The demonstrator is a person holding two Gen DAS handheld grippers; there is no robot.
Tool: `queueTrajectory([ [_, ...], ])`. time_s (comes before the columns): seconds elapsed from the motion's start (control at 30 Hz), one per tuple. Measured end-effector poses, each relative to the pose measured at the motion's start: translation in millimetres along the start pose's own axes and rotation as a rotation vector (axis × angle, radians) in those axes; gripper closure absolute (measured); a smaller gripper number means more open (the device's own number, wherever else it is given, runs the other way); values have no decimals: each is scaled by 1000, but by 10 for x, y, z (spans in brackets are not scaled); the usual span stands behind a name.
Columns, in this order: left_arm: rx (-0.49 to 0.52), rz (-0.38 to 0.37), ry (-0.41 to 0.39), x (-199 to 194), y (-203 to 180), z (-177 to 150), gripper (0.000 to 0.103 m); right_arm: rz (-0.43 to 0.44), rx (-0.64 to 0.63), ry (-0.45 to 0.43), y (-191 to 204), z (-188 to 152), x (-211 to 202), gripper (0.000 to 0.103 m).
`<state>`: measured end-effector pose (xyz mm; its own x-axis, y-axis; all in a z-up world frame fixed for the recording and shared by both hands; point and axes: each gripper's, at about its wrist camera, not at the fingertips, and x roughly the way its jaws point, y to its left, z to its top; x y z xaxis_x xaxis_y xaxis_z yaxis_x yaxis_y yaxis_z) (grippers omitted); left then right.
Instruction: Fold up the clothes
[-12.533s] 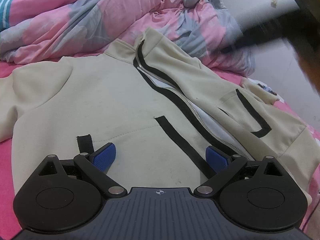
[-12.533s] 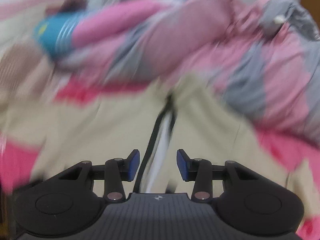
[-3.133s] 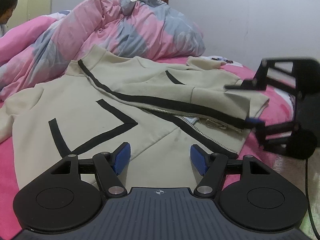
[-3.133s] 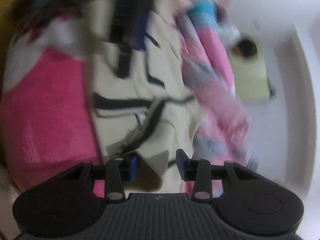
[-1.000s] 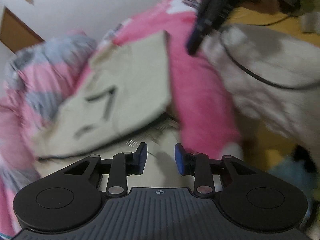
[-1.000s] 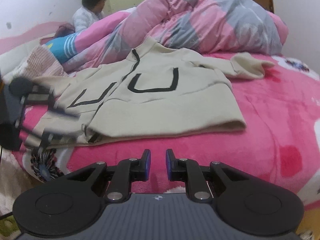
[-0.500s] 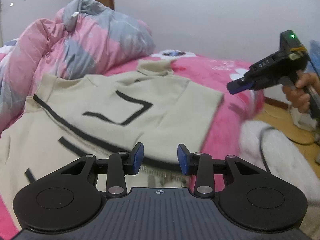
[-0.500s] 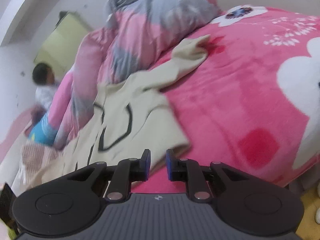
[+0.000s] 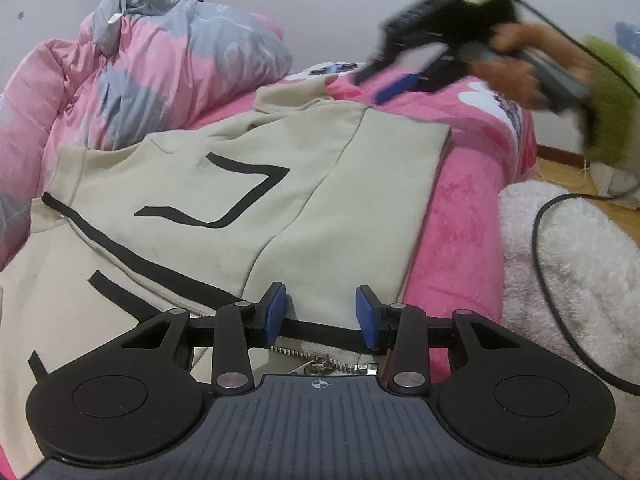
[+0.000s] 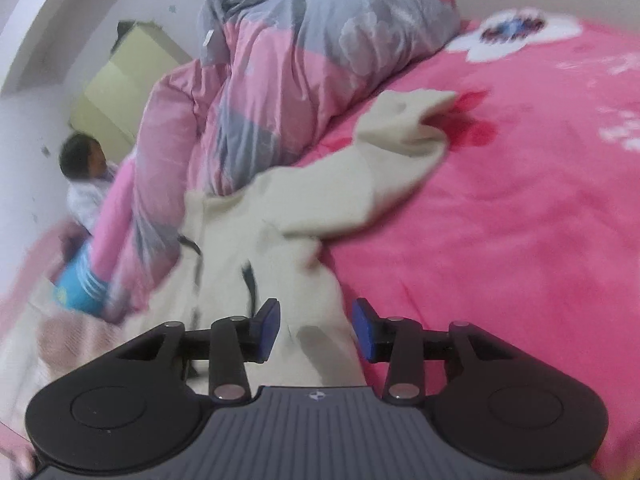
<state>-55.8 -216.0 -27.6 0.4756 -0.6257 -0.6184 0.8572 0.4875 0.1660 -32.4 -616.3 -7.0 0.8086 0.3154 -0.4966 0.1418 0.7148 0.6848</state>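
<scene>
On pink bed [image 9: 460, 216], cream jacket [image 9: 320, 184], right hand-held gripper [image 10: 316, 322] opening

Jacket [image 9: 240, 208] lies on bed [image 9: 460, 208], before quilt [image 9: 140, 72].

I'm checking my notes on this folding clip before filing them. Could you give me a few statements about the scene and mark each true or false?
1. The cream jacket lies on a pink bedsheet. True.
2. The jacket's trim is red. False: the zip edging and pocket lines are black.
3. The left gripper is clamped on the jacket. False: its pads stand apart over the zip hem.
4. A pink-and-grey quilt is heaped behind the jacket. True.
5. The jacket's far sleeve is folded across the chest. False: it lies stretched out on the sheet.
</scene>
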Motion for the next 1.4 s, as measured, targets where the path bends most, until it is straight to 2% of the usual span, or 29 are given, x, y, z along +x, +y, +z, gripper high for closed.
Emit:
queueTrajectory([
  [0.1, -29, -26, -15, -6, 45, -28, 62, 17, 131, 42, -207, 352, 390, 47],
  [0.23, -66, -73, -36, -17, 127, -63, 59, -8, 259, 120, -479, 651, 1050, 48],
  [0.33, -86, -110, -43, -19, 189, -79, 58, -17, 265, 57, -535, 783, 1311, 62],
  [0.37, -91, -121, -43, -19, 210, -82, 58, -22, 256, 34, -539, 832, 1380, 80],
  [0.4, -92, -132, -42, -17, 226, -83, 58, -38, 227, 13, -515, 896, 1422, 99],
  [0.5, -88, -160, -38, -10, 271, -84, 58, -57, 107, -58, -370, 1135, 1452, 100],
  [0.67, -94, -200, -20, 3, 339, -77, 58, -110, -235, -171, 59, 1497, 1495, 101],
  [0.8, -91, -211, -15, 7, 351, -86, 58, -202, -332, -142, -4, 1533, 1815, 101],
  [0.87, -86, -213, -16, 10, 353, -95, 58, -242, -320, -96, -161, 1491, 2016, 101],
  [0.93, -84, -215, -14, 5, 359, -95, 58, -232, -280, -61, -306, 1437, 2096, 102],
  [1.03, -67, -212, -11, -3, 351, -86, 58, -187, -150, -60, -374, 1458, 1866, 90],
  [1.1, -60, -212, -11, -3, 347, -84, 58, -159, -66, -56, -404, 1444, 1644, 74],
  [1.17, -62, -213, -14, -3, 353, -90, 58, -98, 2, -26, -419, 1340, 1317, 72],
  [1.33, -70, -211, -22, 5, 353, -100, 58, 69, 12, 140, -276, 678, 546, 60],
  [1.37, -74, -211, -23, 7, 356, -100, 58, 99, 12, 175, -245, 520, 409, 55],
  [1.4, -77, -210, -24, 9, 356, -101, 58, 106, -3, 197, -203, 370, 313, 46],
])
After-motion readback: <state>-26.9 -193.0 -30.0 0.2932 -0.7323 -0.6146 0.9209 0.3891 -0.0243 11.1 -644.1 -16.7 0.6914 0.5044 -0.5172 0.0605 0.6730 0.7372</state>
